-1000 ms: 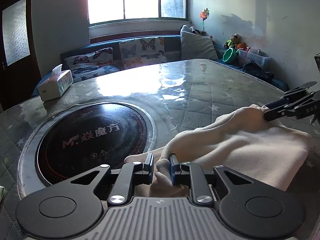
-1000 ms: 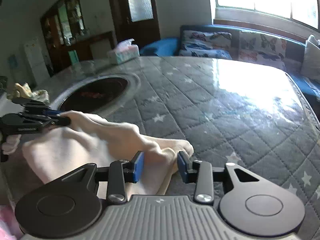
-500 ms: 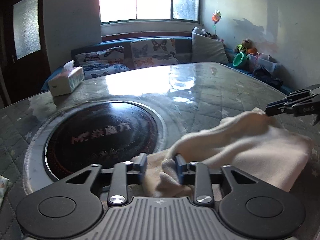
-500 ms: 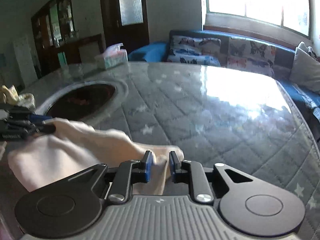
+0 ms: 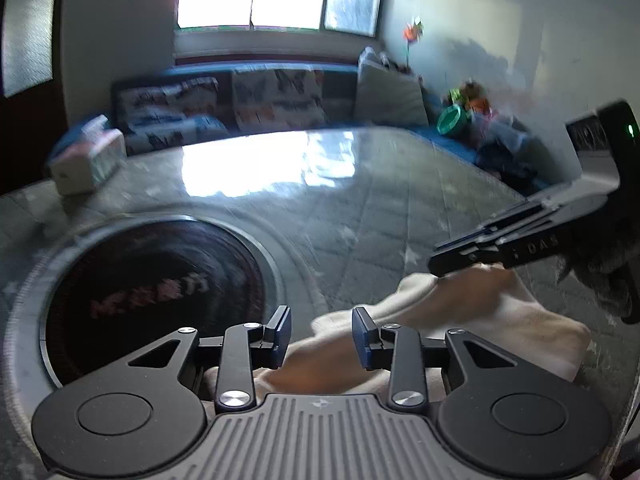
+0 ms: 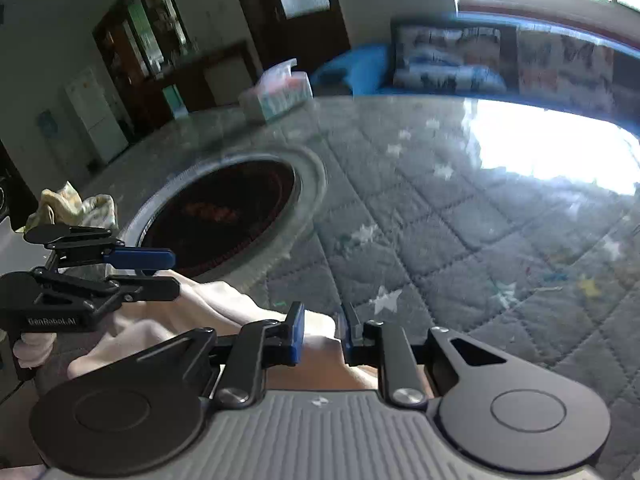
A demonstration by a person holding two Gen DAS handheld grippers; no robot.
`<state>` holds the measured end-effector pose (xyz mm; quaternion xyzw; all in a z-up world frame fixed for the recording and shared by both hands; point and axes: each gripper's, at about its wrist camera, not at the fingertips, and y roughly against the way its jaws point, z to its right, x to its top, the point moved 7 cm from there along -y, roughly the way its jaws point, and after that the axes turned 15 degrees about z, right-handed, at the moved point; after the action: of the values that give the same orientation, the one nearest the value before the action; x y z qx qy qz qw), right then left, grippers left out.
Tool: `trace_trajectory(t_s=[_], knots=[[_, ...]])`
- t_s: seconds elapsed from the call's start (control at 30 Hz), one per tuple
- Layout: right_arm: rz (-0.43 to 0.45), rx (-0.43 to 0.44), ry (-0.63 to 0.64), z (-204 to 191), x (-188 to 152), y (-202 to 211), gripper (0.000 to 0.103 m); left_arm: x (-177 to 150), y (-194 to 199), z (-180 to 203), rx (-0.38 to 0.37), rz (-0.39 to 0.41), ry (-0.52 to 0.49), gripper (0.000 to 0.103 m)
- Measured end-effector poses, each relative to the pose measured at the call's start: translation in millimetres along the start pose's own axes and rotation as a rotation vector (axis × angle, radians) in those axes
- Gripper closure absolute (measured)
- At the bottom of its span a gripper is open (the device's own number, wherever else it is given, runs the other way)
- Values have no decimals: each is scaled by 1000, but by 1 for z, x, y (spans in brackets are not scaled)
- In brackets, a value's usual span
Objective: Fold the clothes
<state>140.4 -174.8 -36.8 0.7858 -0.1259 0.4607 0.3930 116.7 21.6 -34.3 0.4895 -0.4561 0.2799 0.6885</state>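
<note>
Both tools, left (image 5: 321,334) and right (image 6: 321,334), are held open over the cream folded cloth (image 5: 472,320) on the grey quilted worktop (image 6: 460,240), nothing gripped.

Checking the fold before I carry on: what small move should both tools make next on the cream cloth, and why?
Probably lift both tools straight up and clear. The left tool and right tool both stand open, and the folded cream cloth garment lies on the grey quilted table cover, seemingly released.

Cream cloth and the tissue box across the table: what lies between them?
In the left wrist view, the round black cooktop sunk into the grey quilted table lies between the cream cloth and the tissue box.
</note>
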Motion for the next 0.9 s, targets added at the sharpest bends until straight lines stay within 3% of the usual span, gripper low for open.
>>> trace_trajectory(t_s=[0.23, 0.3, 0.37, 0.47, 0.53, 0.63, 0.77, 0.9], knots=[[-107, 55, -49, 8, -10, -26, 84, -10, -25, 3, -56, -104, 21, 68], [-108, 60, -45, 8, -11, -28, 90, -10, -29, 1, -65, -114, 33, 67], [-95, 59, -23, 6, -8, -28, 98, -10, -31, -2, -74, -107, 63, 76], [-20, 47, 50, -2, 3, -19, 99, -7, -29, -3, -59, -61, 44, 83], [48, 36, 88, -7, 11, -13, 99, -8, -28, -1, -25, -24, 7, 83], [54, 14, 116, -9, 4, -20, 99, -9, -29, 3, 7, -10, -27, 83], [55, -23, 105, 0, -9, -32, 97, -9, -32, 1, 24, -7, -4, 79], [99, -18, 105, -2, 0, -22, 96, -8, -33, -2, 29, -10, 5, 77]])
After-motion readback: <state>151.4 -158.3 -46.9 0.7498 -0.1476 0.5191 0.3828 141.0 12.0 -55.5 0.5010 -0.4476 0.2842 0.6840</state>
